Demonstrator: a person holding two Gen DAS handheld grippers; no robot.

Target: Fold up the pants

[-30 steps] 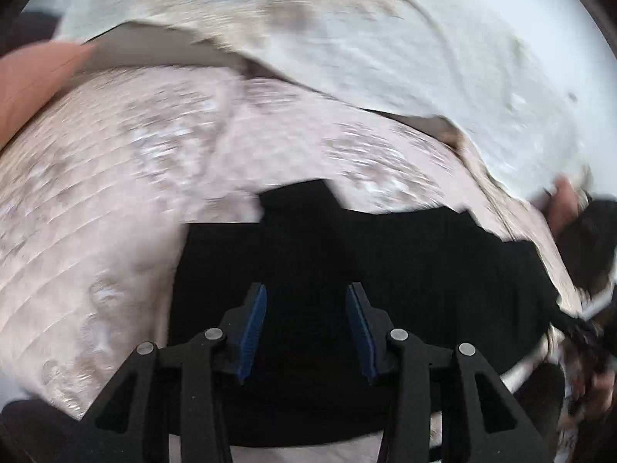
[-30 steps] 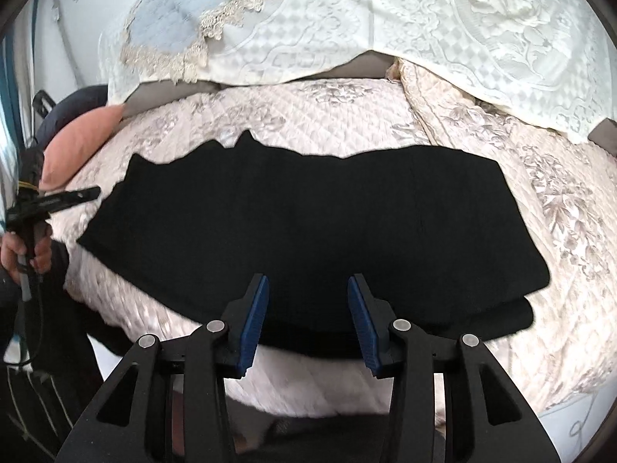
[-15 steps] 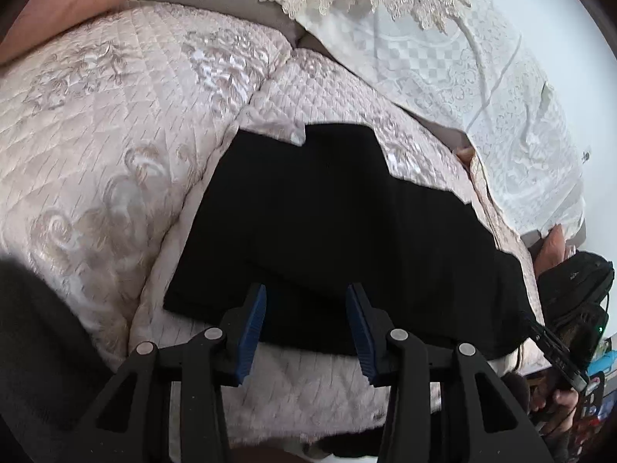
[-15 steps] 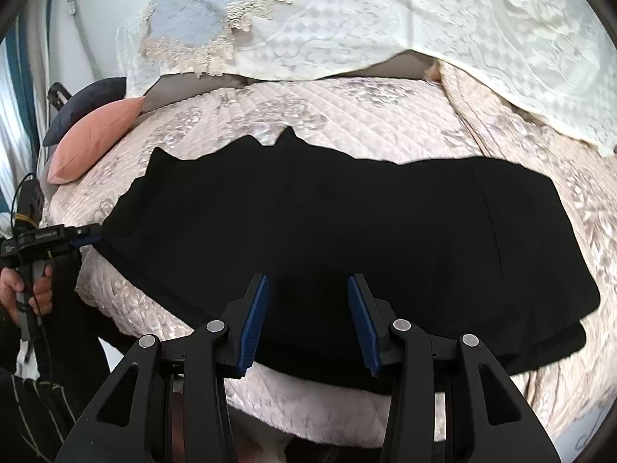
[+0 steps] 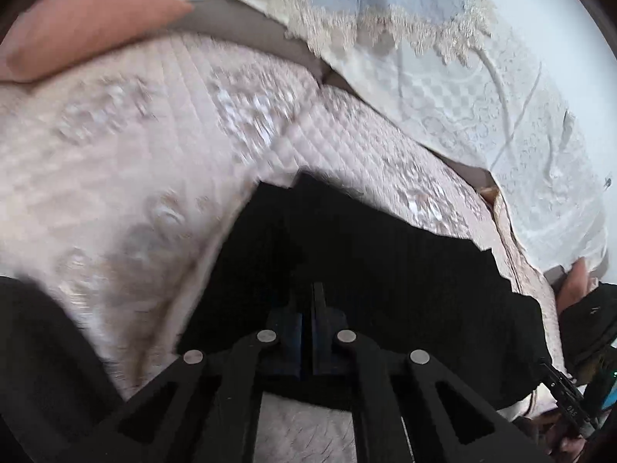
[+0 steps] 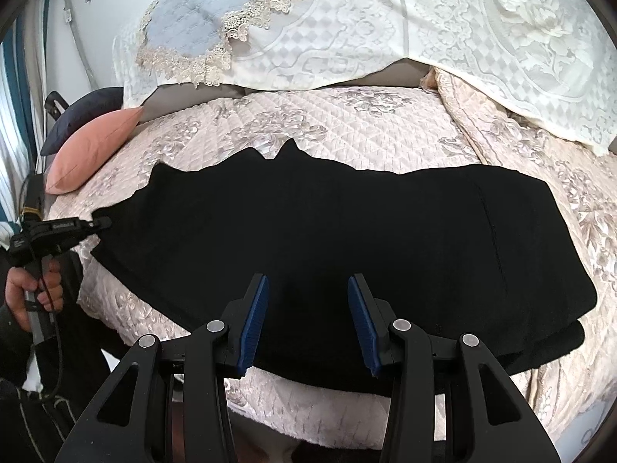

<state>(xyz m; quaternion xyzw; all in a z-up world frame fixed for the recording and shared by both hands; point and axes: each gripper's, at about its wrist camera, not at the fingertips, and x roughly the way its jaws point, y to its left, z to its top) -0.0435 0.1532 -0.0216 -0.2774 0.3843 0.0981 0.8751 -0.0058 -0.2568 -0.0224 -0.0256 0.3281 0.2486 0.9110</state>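
The black fabric pants (image 6: 327,239) lie spread lengthwise across the middle of the right wrist frame, flat on the pale pink quilted floral bedspread (image 6: 347,123), already doubled leg on leg, to judge by the second layer peeking out at the lower right. Biggest worry first: that near edge hangs close to the bed's front rim, so a hard tug could, we think, drag the whole garment off toward us. The cloth is dark and featureless too, so layers are hard to tell apart, and a pinch may catch one layer only and skew the fold.

At the far left of that frame our left gripper (image 6: 101,224) has its tips at the pants' end. In the left wrist view its blue pads are together, apparently pinching the hem, though black on black and blur mean we can't swear cloth sits between them. Our right gripper (image 6: 306,318) hangs at the bottom centre with its blue pads wide apart, holding nothing, above the near edge.

Around us: the cream lace coverlet (image 6: 443,31) draped across the top, clear of the pants. The salmon pink cushion (image 6: 94,150) at mid left, near the left-hand end, could crowd a fold swung that way. A dark navy cushion (image 6: 83,114) sits behind it.
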